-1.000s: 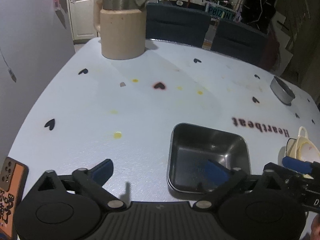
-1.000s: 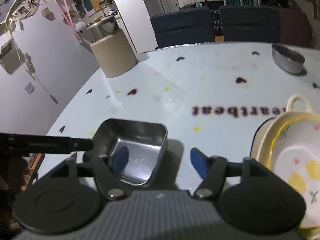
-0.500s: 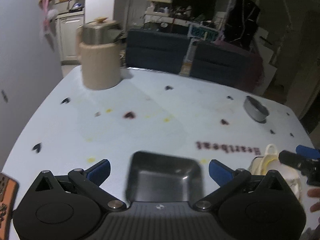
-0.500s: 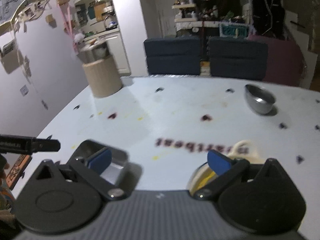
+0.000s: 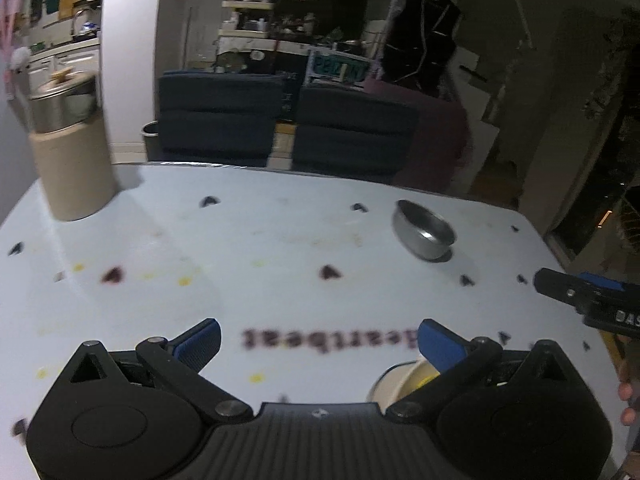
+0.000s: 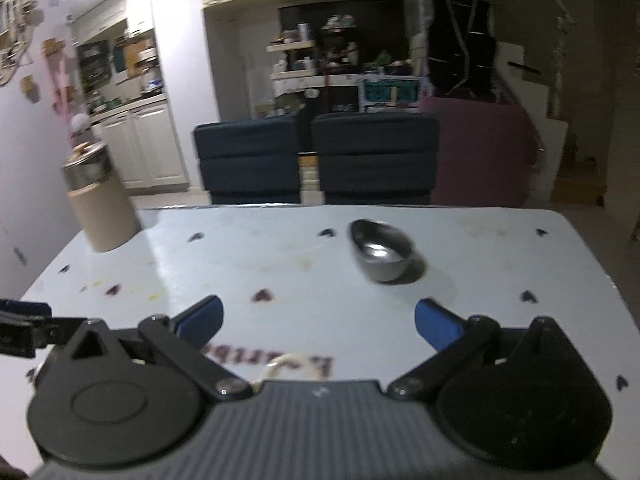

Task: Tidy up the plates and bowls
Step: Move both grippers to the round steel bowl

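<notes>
Both our grippers, left [image 5: 319,338] and right [image 6: 318,318], gape wide, gripping nothing. A steel bowl [image 6: 380,250] sits on the table [image 6: 480,264] at one o'clock. A cream dish [image 5: 404,380] peeks beneath our left gripper.

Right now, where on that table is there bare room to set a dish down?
The widest bare stretch of table lies to the right of the round steel bowl. The middle, between that bowl and the tan canister at the far left, is also bare. It is crowded near the front edge, where a cream dish sits under both open grippers.
</notes>
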Available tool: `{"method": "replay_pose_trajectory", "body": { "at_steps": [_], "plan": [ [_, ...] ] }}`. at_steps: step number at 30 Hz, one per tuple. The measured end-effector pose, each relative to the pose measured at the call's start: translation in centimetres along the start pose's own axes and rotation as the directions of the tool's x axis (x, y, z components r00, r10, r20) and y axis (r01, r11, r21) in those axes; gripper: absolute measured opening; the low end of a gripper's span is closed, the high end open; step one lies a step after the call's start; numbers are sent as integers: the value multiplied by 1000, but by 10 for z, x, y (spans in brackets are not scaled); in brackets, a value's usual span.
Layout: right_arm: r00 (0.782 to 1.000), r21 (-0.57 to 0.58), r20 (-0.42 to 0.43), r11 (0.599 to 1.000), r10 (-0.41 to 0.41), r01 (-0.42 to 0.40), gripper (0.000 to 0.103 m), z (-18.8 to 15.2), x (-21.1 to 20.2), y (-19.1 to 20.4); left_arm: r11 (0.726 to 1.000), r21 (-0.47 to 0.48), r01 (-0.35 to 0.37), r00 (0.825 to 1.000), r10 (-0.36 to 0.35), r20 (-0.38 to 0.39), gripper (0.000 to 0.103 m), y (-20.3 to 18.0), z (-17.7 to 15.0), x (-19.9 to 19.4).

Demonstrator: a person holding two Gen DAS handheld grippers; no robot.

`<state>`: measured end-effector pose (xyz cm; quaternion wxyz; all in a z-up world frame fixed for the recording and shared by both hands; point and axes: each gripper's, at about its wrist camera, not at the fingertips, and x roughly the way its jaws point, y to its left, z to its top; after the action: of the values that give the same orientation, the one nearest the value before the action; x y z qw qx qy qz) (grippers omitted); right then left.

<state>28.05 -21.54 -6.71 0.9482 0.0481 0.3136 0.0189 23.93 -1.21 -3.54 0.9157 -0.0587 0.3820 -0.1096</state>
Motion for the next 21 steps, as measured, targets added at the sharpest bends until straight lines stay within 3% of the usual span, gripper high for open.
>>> {"method": "replay_pose_trajectory", "body": {
  "at_steps": [6, 13, 17, 21],
  "plan": [
    [999, 102, -19, 993, -51, 53, 103, 9, 26, -42, 999, 31, 31, 1000, -31, 2, 103, -34, 18, 37],
    [999, 263, -22, 964, -25, 30, 94, 23, 71, -80, 997, 63, 44, 999, -45, 12, 103, -54, 58, 92],
    [1000, 340, -19, 940, 21, -14, 83, 29, 101, -96, 994, 87, 73, 997, -74, 8, 100, -69, 80, 128],
    [997, 449, -31, 893, 64, -44, 68, 32, 136, -107, 991, 78, 107, 994, -107, -6, 88, -80, 102, 167]
  ]
}}
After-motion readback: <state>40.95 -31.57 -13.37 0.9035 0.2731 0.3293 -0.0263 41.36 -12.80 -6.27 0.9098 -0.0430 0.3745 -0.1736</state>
